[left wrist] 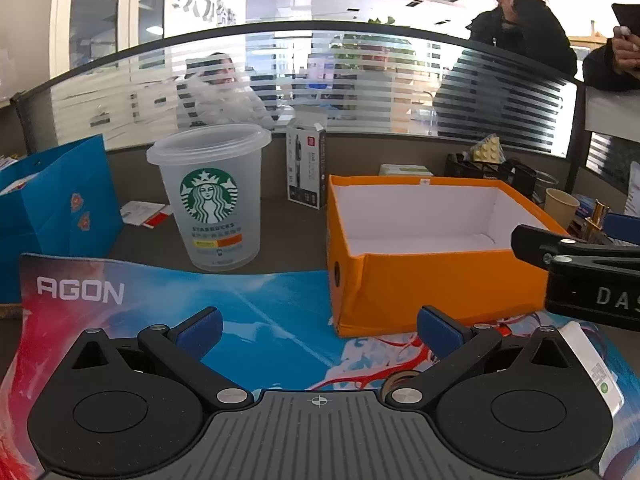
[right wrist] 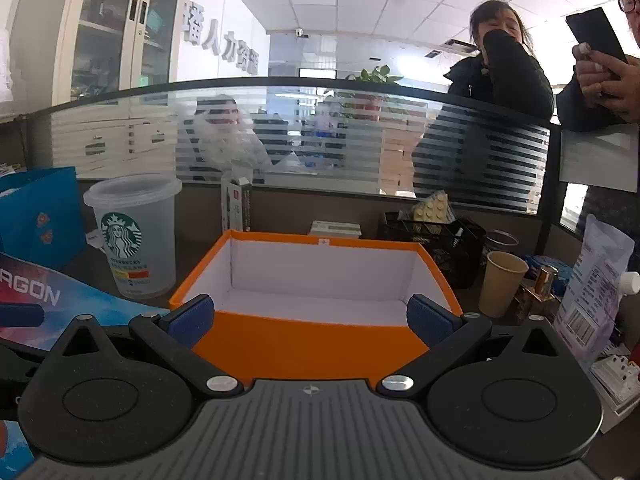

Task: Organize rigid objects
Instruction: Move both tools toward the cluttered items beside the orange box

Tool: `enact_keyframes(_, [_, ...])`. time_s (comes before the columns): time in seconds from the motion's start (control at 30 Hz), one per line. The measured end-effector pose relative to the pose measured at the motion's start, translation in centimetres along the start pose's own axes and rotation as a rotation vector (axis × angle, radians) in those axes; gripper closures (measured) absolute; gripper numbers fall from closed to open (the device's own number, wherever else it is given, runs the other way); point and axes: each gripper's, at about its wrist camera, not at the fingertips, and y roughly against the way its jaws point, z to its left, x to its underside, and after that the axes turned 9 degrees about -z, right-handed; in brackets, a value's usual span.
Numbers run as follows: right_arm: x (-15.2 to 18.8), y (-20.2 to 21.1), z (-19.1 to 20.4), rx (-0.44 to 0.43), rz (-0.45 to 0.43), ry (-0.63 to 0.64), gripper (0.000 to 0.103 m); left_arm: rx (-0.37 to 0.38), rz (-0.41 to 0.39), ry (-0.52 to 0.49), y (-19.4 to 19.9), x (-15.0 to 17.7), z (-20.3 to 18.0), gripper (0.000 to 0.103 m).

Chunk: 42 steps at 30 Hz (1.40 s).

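1. Orange cardboard box (left wrist: 420, 264) sat open-topped on the desk, its walls white inside and nothing visible within; its near left corner looked creased, and its front edge rested on the printed mat (left wrist: 256, 304).
2. Left of the box stood a frosted plastic Starbucks cup (left wrist: 210, 196), upright, tapered, with a thick rolled rim, well apart from the box wall.
3. The left gripper (left wrist: 320, 330) hovered low over the mat with its blue-padded fingers (left wrist: 200, 330) spread wide and nothing between them.
4. The right gripper (right wrist: 310, 318) was likewise released, its pads (right wrist: 428, 320) framing the box's near wall from just in front.
5. Between cup and box lay a bare strip of grey desk; behind them a tall dark pen carton (left wrist: 306, 164) stood against the partition.
6. Right of the box the room tightened: a paper cup (right wrist: 502, 280), a black mesh organiser (right wrist: 436, 240) and a printed pouch (right wrist: 596, 292) crowded that side.
7. A blue paper bag (left wrist: 56, 216) stood at the far left.
8. A striped glass partition (left wrist: 320, 76) closed off the desk's back, with people beyond it.
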Motion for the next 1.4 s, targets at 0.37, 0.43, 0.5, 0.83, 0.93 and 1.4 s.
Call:
enact_keyframes(0.37, [1.0,0.2,-1.4,0.073,0.062,0.005,0.000,0.036,-0.014,-0.013,0.8,0.2,-1.8,0.000])
enact_keyframes(0.43, [1.1,0.3,-1.5,0.083,0.062,0.010,0.000,0.038,-0.015,-0.019,1.0,0.2,-2.1,0.000])
enact_keyframes(0.5, [1.2,0.5,-1.5,0.088,0.065,0.010,0.000,0.038,-0.015,-0.022,1.1,0.3,-2.2,0.000])
enact_keyframes(0.83, [1.7,1.1,-1.7,0.100,0.065,0.015,0.000,0.061,-0.019,-0.039,1.7,0.6,-2.9,0.000])
enact_keyframes(0.93, [1.7,1.6,-1.9,0.101,0.054,0.016,0.000,0.062,-0.002,-0.066,1.6,0.7,-3.1,0.000])
enact_keyframes(1.4, [2.2,2.4,-3.4,0.135,0.063,0.008,0.000,0.091,-0.010,-0.105,2.6,1.4,-4.0,0.000])
